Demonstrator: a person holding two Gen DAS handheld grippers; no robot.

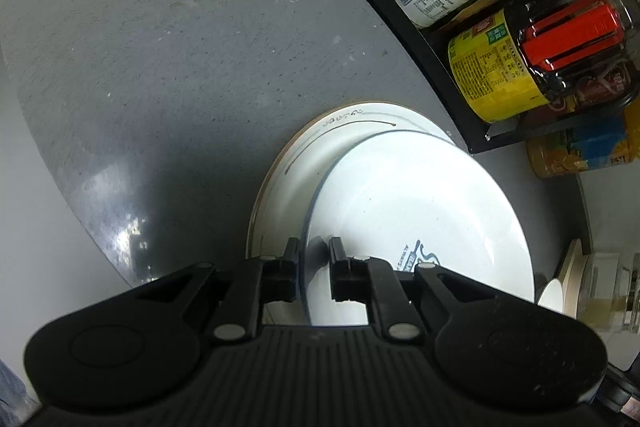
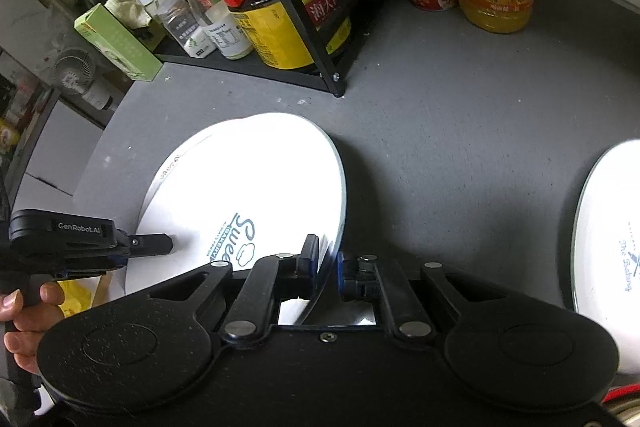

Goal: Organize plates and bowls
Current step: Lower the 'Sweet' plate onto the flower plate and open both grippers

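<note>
A round white plate with blue lettering [image 1: 420,211] lies overlapping a larger white plate with a thin dark line [image 1: 320,143] on the grey tabletop [image 1: 160,67], beside a black wire rack of bottles [image 2: 304,39]. The left hand-held gripper [image 1: 316,251] and right hand-held gripper [image 2: 328,255] each pinch opposite rims of the lettered plate, jaws nearly closed. Another white plate [image 2: 608,247] sits well apart.
</note>
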